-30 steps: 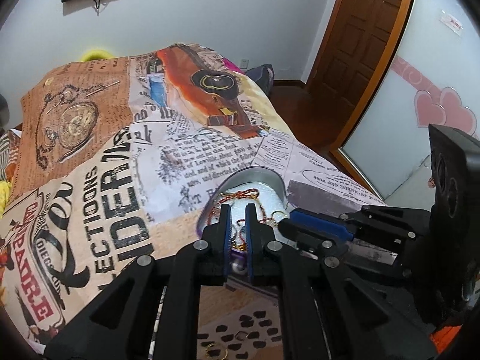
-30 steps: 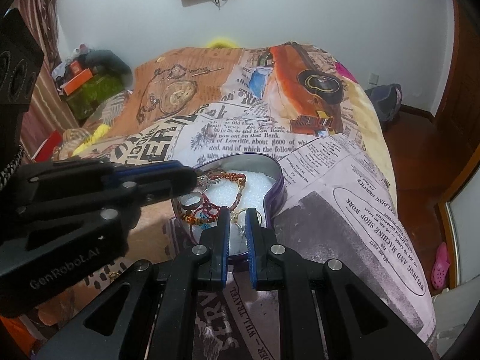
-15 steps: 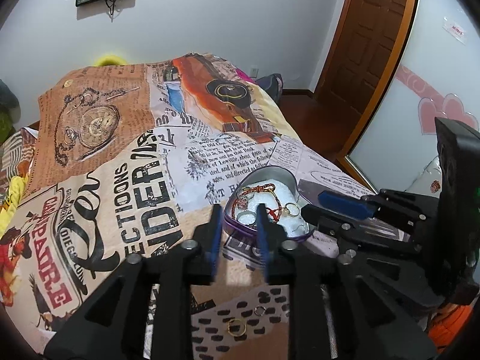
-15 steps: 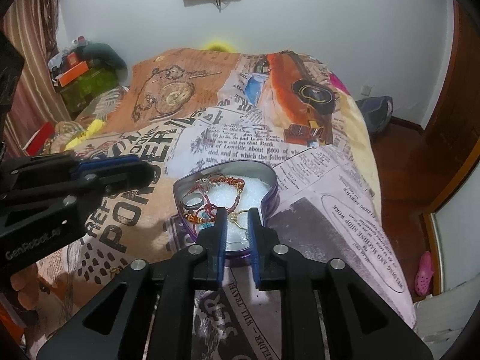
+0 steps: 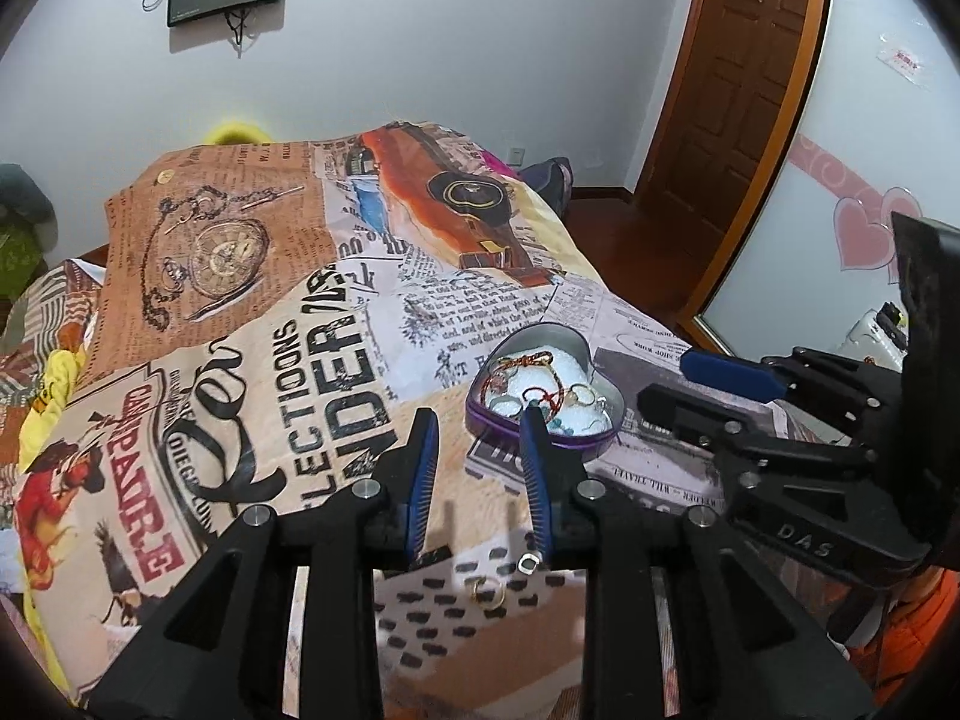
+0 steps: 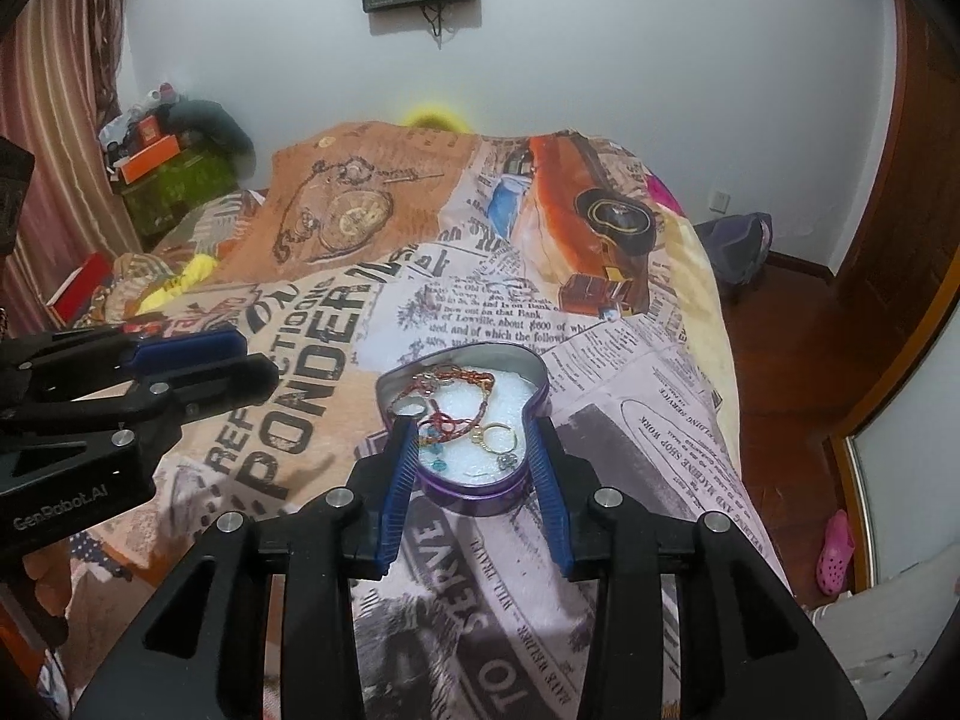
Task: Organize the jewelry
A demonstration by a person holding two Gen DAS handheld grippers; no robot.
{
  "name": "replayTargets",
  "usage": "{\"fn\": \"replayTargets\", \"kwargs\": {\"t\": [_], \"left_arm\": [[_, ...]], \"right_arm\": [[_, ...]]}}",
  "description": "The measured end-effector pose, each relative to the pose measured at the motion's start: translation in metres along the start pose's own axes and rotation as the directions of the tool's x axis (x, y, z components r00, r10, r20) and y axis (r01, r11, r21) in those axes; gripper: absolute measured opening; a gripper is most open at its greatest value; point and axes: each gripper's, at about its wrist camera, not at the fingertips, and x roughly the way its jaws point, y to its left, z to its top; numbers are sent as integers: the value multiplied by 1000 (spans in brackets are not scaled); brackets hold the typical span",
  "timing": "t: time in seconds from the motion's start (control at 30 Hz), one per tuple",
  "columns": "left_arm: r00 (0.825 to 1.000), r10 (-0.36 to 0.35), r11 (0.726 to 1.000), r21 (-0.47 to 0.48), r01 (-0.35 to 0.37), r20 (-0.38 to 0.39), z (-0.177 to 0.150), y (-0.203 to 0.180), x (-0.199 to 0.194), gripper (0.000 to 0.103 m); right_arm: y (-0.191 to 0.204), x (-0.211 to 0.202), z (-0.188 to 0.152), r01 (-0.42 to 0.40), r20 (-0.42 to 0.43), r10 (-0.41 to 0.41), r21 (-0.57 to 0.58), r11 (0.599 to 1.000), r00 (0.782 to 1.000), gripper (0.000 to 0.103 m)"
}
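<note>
A purple heart-shaped tin (image 5: 576, 443) (image 6: 474, 492) lined with white foam sits on the printed bedspread (image 5: 252, 396). Inside it lie a red braided bracelet (image 6: 474, 402), a gold ring (image 6: 498, 435) and other small pieces. My left gripper (image 5: 477, 417) is open and empty, hovering just short of the tin's left side. My right gripper (image 6: 473, 426) hangs above the tin's near end. Its jaws are opening and the pads touch nothing. A silver ring (image 5: 528, 564) and a gold ring (image 5: 487, 591) lie loose on the spread under my left gripper.
The bed drops off on the right to a wooden floor (image 6: 780, 372) with a pink slipper (image 6: 835, 552) and a dark bag (image 6: 741, 246). Boxes and clutter (image 6: 162, 162) are piled at the far left. A brown door (image 5: 738, 96) stands at the right.
Both grippers went from shut to open and drew back and upward from the tin, which now looks smaller and farther off. The loose rings came into view under the left gripper.
</note>
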Motion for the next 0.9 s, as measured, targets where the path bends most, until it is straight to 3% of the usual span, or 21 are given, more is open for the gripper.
{"fn": "replayTargets", "kwargs": {"t": [0.43,0.9], "left_arm": [[997,35,999,-7,-35,-65,-39,16,-16,27],[981,0,999,-42,-9,-195,-71,20,27,27]], "right_arm": [[26,-10,-19,-38,-37,37,-17,999,999,34],[40,3,-47,-66,-131,64,-15,998,989,35]]}}
